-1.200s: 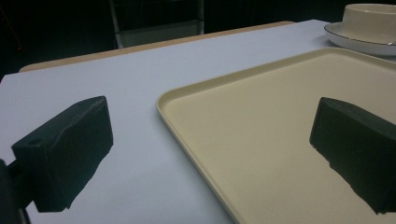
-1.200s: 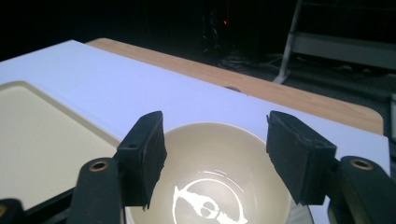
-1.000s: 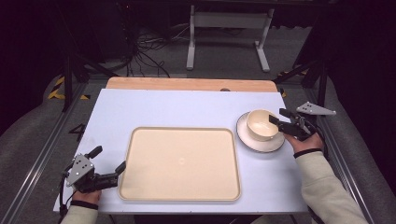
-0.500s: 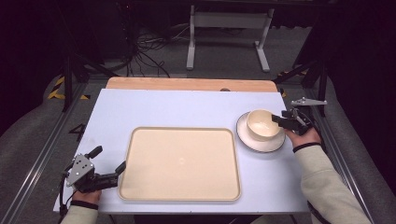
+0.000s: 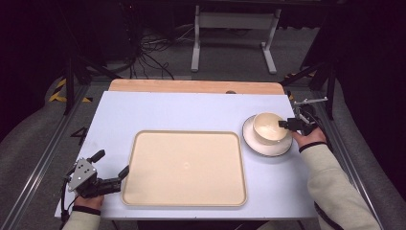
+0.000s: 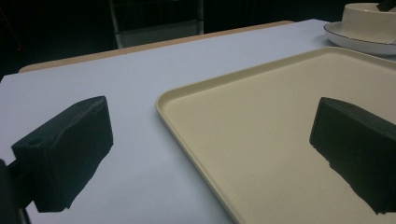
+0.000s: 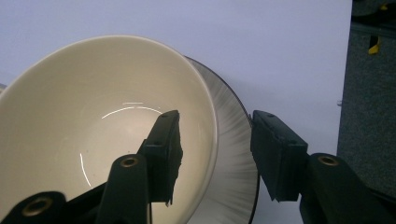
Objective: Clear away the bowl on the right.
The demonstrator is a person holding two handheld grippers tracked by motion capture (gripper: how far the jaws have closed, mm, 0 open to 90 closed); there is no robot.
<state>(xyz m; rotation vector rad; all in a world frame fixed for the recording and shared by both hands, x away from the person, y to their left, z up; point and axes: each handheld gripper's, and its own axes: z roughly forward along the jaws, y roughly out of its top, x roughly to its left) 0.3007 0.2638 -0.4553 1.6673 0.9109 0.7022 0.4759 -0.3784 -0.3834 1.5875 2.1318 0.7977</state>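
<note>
Right gripper view: your right gripper [image 7: 215, 154], jaws apart, straddles bowl [image 7: 93, 126] rim at 3 o'clock. Off-centre squeeze could tip bowl off saucer [image 5: 282, 147]. Left gripper [image 5: 111, 171] spread, idle.

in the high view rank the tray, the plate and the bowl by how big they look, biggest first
1. tray
2. plate
3. bowl, sitting on the plate and clearly narrower than it

All lie at similar distance, so the order holds.

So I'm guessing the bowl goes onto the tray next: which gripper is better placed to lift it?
The right gripper: its jaws straddle the bowl's rim, one inside, one outside. The left gripper sits open at the tray's near-left corner, far from the bowl.
</note>
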